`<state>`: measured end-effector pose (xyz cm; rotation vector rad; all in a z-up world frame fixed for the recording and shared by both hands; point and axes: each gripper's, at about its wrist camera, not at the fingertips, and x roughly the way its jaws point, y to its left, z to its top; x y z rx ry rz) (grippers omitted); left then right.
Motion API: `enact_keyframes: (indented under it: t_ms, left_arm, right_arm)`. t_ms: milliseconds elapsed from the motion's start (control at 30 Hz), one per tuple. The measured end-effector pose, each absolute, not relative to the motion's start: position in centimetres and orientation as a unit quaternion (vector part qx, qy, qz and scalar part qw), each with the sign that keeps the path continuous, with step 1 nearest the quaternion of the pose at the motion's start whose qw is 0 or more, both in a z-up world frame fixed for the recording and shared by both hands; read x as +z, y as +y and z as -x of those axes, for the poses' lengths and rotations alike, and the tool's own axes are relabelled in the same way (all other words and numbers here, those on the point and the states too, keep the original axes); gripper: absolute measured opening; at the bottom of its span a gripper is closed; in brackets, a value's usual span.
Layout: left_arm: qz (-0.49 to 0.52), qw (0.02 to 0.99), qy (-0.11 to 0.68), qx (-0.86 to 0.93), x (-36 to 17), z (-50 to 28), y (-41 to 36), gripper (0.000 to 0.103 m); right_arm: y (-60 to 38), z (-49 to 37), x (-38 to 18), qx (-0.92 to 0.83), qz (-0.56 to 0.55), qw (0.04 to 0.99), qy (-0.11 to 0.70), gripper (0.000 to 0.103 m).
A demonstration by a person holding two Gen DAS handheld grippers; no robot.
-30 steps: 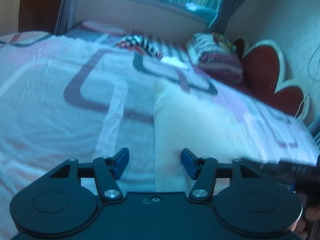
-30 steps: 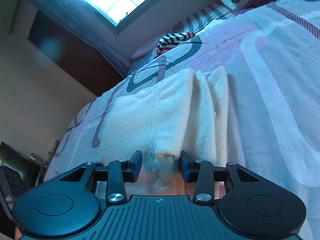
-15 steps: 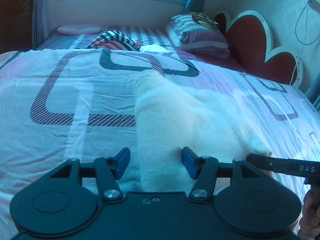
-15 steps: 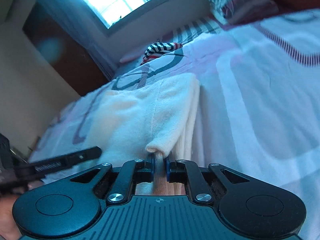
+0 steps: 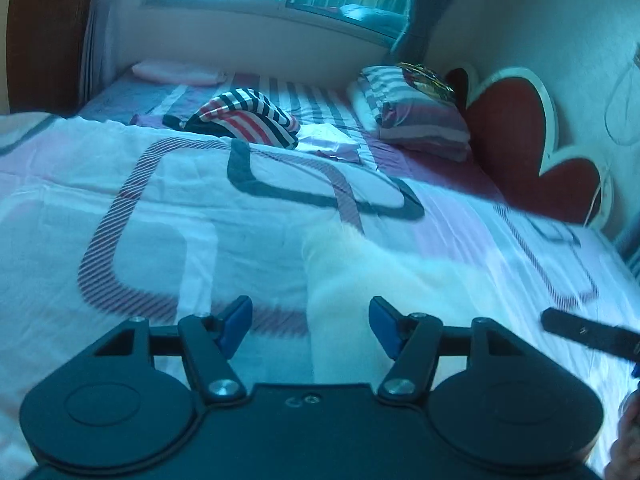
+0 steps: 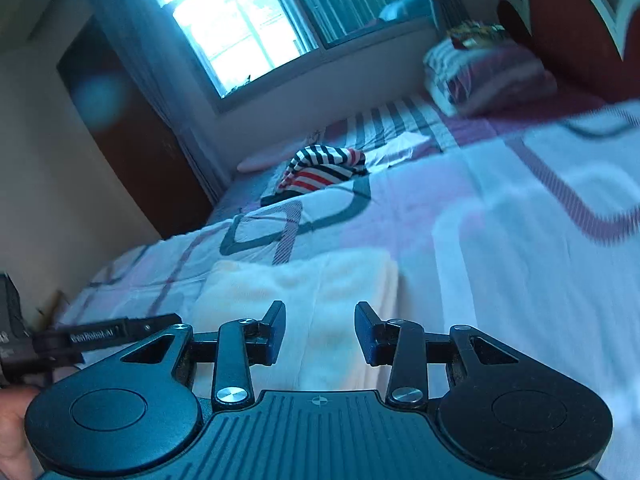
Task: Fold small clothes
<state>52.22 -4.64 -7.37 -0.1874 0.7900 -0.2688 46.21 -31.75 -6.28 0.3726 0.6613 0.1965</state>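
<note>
A cream-white fleecy garment (image 5: 360, 280) lies folded on the bed. In the right wrist view it (image 6: 312, 300) is a flat rectangle just beyond the fingers. My left gripper (image 5: 311, 326) is open and empty, its jaws apart over the garment's near left edge. My right gripper (image 6: 320, 332) is open and empty, held just above the garment's near edge. The left gripper's body shows at the left edge of the right wrist view (image 6: 100, 334); the right gripper shows at the right edge of the left wrist view (image 5: 588, 332).
The bed has a white and pink patterned cover (image 5: 160, 220). A striped red, white and black garment (image 5: 244, 118) lies further back. A folded striped quilt (image 5: 412, 112) sits by the red heart-shaped headboard (image 5: 520, 140). A window (image 6: 240, 28) is behind.
My right gripper was shut on the garment's edge half a second ago; it has let go and opened. The garment now lies flat. Both grippers have drawn back a little.
</note>
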Motion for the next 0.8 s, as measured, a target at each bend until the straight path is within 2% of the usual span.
enact_keyframes:
  t_ms: [67, 133, 200, 267, 333, 467, 533, 567, 633, 700, 800]
  left_arm:
    - [0.085, 0.900, 0.409, -0.129, -8.5, -54.1, -5.2, 0.062]
    - [0.075, 0.890, 0.433, -0.121, -10.1, -55.3, -5.5, 0.068]
    - [0.104, 0.884, 0.440, -0.118, -10.7, -55.6, -4.8, 0.070]
    - [0.093, 0.886, 0.438, -0.119, -10.2, -55.2, -4.7, 0.068]
    - [0.073, 0.895, 0.420, -0.129, -8.8, -53.5, -4.8, 0.058]
    - [0.049, 0.898, 0.411, -0.150, -8.8, -49.7, -5.4, 0.059]
    - [0.044, 0.901, 0.408, -0.143, -9.6, -49.2, -5.7, 0.066]
    - [0.054, 0.900, 0.410, -0.138, -9.7, -49.2, -5.6, 0.066]
    - [0.054, 0.900, 0.412, -0.133, -9.2, -49.2, -5.8, 0.064]
    - [0.036, 0.902, 0.406, -0.141, -8.2, -48.0, -6.2, 0.057]
    - [0.003, 0.904, 0.399, -0.151, -7.9, -45.1, -6.6, 0.058]
  right_arm:
    - [-29.9, -48.8, -7.7, 0.101, -0.130, 0.921, 0.352, 0.039]
    - [-28.8, -50.1, -10.6, 0.083, -0.064, 0.912, 0.397, 0.034]
    - [-29.3, -50.0, -11.2, 0.084, -0.071, 0.915, 0.388, 0.034]
    - [-29.0, -49.6, -10.7, 0.075, -0.059, 0.914, 0.393, 0.035]
    - [-28.5, -48.2, -9.3, 0.074, -0.044, 0.923, 0.375, 0.035]
    - [-27.4, -44.8, -8.6, 0.106, -0.024, 0.924, 0.366, 0.034]
    - [-26.3, -44.5, -10.7, 0.088, 0.020, 0.916, 0.391, 0.034]
    - [-26.6, -44.3, -10.9, 0.087, 0.010, 0.919, 0.383, 0.035]
    - [-27.1, -44.9, -10.7, 0.074, -0.018, 0.915, 0.396, 0.035]
    - [-26.9, -44.2, -9.5, 0.066, -0.014, 0.921, 0.385, 0.035]
    - [-26.2, -41.9, -8.5, 0.080, -0.002, 0.922, 0.379, 0.035]
